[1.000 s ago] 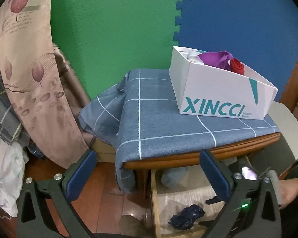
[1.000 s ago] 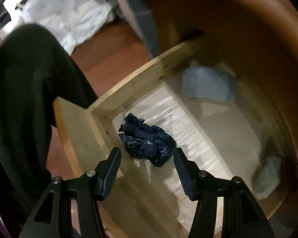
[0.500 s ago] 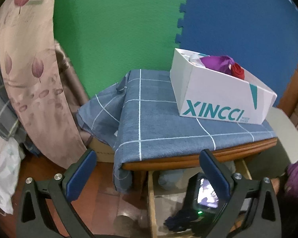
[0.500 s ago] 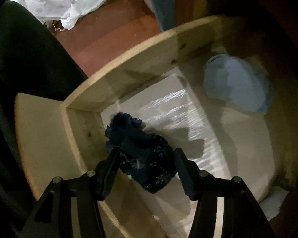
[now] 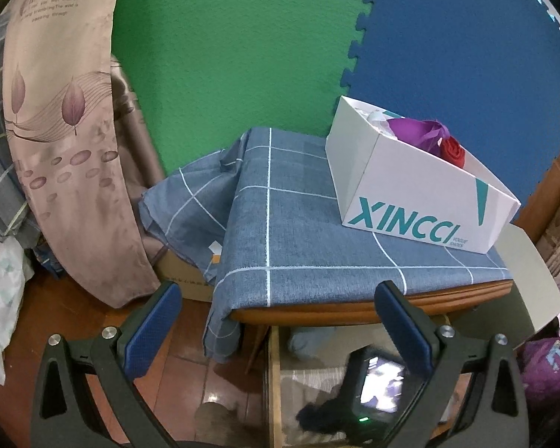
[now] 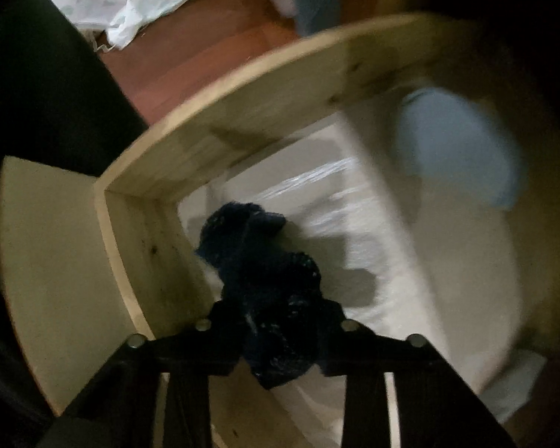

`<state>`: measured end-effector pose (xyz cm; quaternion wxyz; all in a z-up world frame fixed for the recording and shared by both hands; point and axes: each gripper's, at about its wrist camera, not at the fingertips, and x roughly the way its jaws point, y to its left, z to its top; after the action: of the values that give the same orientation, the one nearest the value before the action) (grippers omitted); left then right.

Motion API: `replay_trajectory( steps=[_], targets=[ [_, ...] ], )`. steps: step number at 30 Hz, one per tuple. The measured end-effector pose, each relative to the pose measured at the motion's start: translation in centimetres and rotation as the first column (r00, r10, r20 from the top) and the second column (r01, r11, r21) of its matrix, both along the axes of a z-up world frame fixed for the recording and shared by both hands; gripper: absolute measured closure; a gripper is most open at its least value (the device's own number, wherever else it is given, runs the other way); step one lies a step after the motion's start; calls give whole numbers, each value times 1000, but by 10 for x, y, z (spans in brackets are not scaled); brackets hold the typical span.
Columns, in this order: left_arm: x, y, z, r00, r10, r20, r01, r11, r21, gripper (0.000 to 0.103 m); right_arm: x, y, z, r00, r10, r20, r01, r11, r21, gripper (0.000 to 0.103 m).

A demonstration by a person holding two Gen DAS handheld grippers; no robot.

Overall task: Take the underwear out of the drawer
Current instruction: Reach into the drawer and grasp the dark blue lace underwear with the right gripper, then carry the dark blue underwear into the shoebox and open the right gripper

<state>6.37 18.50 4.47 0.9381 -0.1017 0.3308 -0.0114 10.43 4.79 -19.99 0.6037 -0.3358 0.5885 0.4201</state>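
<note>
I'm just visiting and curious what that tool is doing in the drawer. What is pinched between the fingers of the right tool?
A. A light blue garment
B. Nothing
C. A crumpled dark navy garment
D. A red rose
C: in the right wrist view the right gripper has closed on the dark navy underwear inside the wooden drawer.

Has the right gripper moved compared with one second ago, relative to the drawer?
Yes. The right gripper has come down into the drawer, toward its near corner, and shut on the dark blue underwear, which it only faced, open, before.
</note>
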Motion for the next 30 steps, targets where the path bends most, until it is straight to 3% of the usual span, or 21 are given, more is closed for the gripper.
replay_trajectory(
  steps=[7,11,15,22,30],
  targets=[
    [2,-12,1,1000,-10,2,10,999,48,1,-12,-53,72,989,-110,95,96,985,147,78],
    [5,-21,1,1000,-23,-6,24,996,81,1,-36,-95,114,966,-230,116,190,941,280,78],
    [6,-29,0,999,-30,-13,32,993,110,1,-50,-120,140,940,-316,131,256,903,344,78],
    [7,-35,-1,999,-32,-22,35,989,144,1,-55,-175,195,876,-463,132,347,797,495,78],
    [7,-35,-1,999,-32,-21,35,989,146,1,-35,-222,295,801,-585,123,358,633,686,78]
  ],
)
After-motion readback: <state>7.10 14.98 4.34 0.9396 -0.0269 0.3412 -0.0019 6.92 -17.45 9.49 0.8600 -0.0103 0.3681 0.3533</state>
